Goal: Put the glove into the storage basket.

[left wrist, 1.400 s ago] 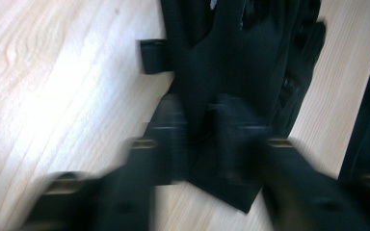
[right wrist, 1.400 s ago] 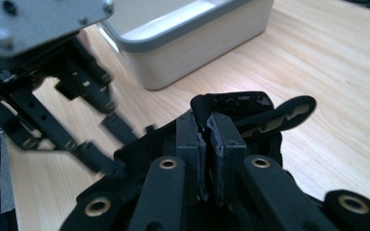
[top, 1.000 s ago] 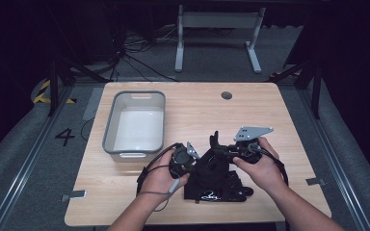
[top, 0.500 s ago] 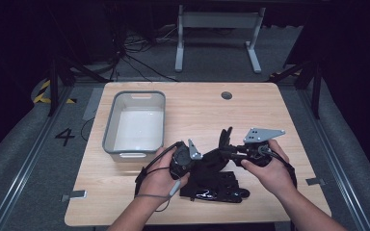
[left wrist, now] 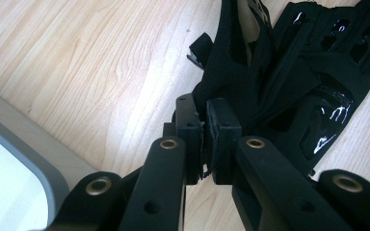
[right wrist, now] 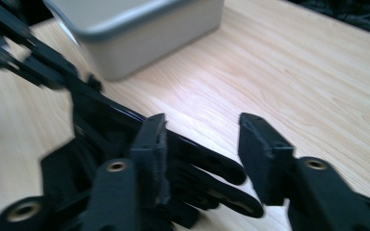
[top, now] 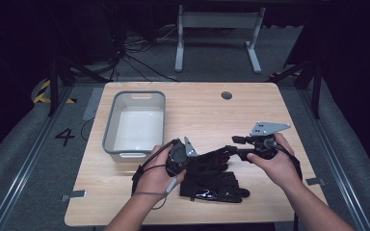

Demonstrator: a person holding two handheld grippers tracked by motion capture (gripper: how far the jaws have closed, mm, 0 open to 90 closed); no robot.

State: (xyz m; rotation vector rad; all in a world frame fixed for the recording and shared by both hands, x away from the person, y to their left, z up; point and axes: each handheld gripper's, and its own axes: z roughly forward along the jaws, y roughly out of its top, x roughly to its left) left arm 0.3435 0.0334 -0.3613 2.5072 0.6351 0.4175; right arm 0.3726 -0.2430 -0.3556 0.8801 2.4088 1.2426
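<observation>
Two black gloves lie at the table's front middle. One glove [top: 211,186] rests flat. The other glove [top: 212,159] [left wrist: 279,82] lies across it, with its edge pinched in my left gripper [top: 192,154] [left wrist: 206,120], which is shut on thin fabric. My right gripper [top: 232,146] [right wrist: 204,139] sits to the right; its jaws have just been opening and stand apart. The glove's fingers [right wrist: 212,168] reach under and between those jaws, and no pad presses on them.
A grey bin [top: 136,122] [left wrist: 29,154] [right wrist: 139,29] with nothing in it stands left of the gloves, close to my left hand. A dark round hole [top: 227,95] marks the table's far side. The wooden table [top: 207,115] has bare room at back and right.
My right gripper opened, let go of the glove and drew back to the right. The raised part of the glove sank toward the table. My left gripper stayed put, shut.
</observation>
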